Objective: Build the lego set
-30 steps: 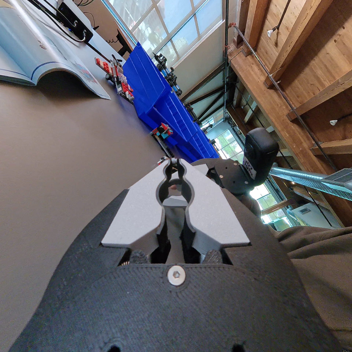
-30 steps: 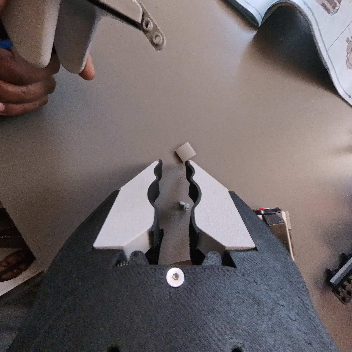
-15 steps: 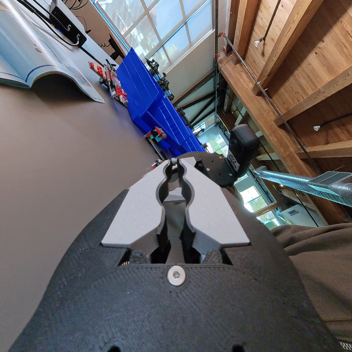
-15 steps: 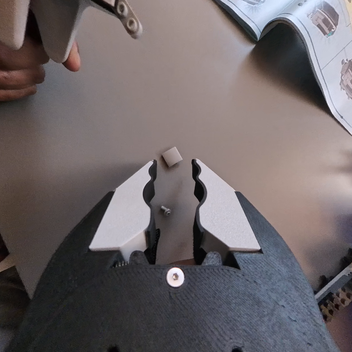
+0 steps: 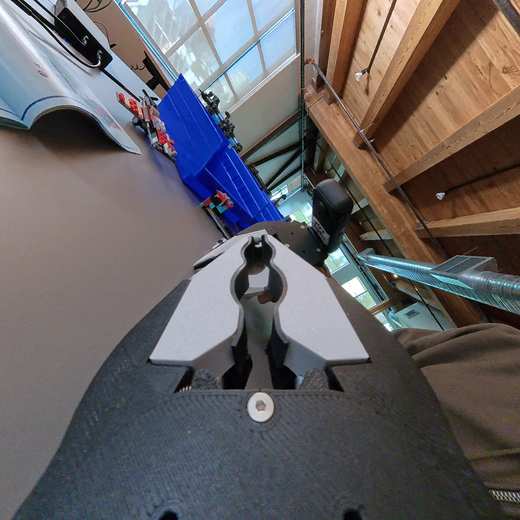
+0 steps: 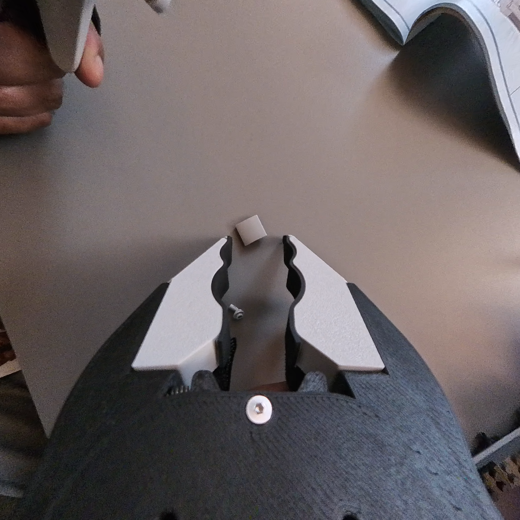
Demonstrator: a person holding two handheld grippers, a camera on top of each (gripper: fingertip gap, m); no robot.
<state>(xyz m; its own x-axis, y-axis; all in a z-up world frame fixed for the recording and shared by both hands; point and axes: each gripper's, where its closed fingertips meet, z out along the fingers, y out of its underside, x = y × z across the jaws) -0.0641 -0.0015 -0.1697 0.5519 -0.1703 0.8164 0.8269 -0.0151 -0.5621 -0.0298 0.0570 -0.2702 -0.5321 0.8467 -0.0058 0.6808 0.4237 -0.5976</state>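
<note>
Hand-held gripper [image 6: 257, 239] agape — grey tile [image 6: 250, 230] just ahead

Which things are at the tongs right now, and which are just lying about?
At the tongs: left tongs pinch small grey piece; right tongs, open, at grey tile and small grey pin.
Lying about: open booklet, blue bins, brick models.

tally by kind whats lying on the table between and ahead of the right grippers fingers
grey square tile: 1
small grey pin: 1
open booklet: 1
total: 3
</note>
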